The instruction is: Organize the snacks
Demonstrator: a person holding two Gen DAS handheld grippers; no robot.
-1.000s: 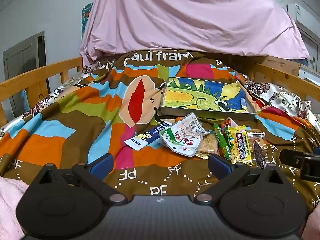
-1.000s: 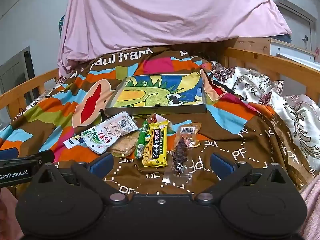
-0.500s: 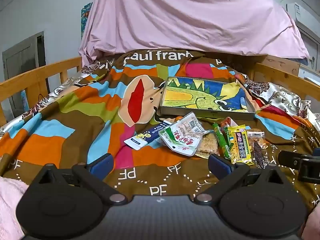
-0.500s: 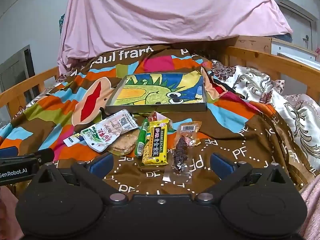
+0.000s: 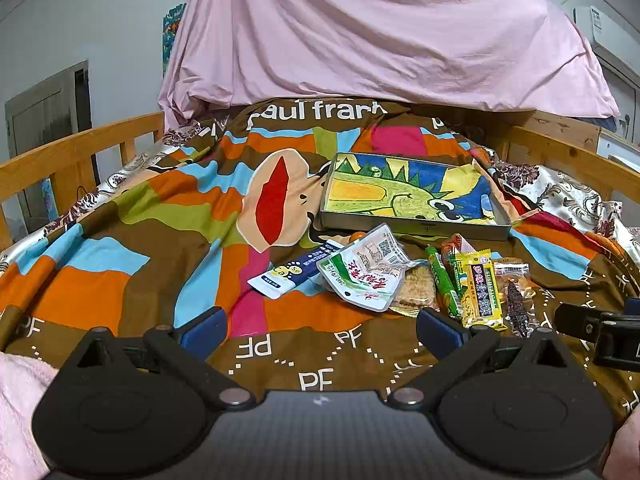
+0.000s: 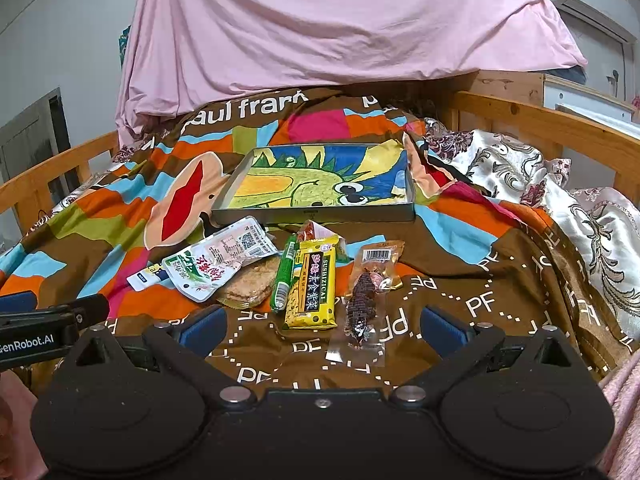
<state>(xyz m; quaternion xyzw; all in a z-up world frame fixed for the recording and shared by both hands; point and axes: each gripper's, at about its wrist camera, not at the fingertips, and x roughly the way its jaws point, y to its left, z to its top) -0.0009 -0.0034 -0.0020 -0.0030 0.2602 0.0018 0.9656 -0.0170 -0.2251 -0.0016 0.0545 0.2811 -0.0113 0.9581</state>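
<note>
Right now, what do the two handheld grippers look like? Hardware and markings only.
Both match: a matte black body with two round black discs, black linkage arms on silver pivot pins, and blue fingers. The left gripper shows a carbon-weave centre panel. The right gripper has a centre screw. White "GenRobot.AI" lettering marks the left one's side. Pink fleece shows beside both.

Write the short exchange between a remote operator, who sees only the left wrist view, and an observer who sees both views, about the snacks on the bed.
Operator: I see just one finger of the right gripper. Is it open?
Observer: Yes, its fingers stand wide apart and grip nothing.
Operator: The left gripper hides the near end of the clear packet. What is there?
Observer: A transparent tail with nothing in it, lying flat on the blanket.
</note>
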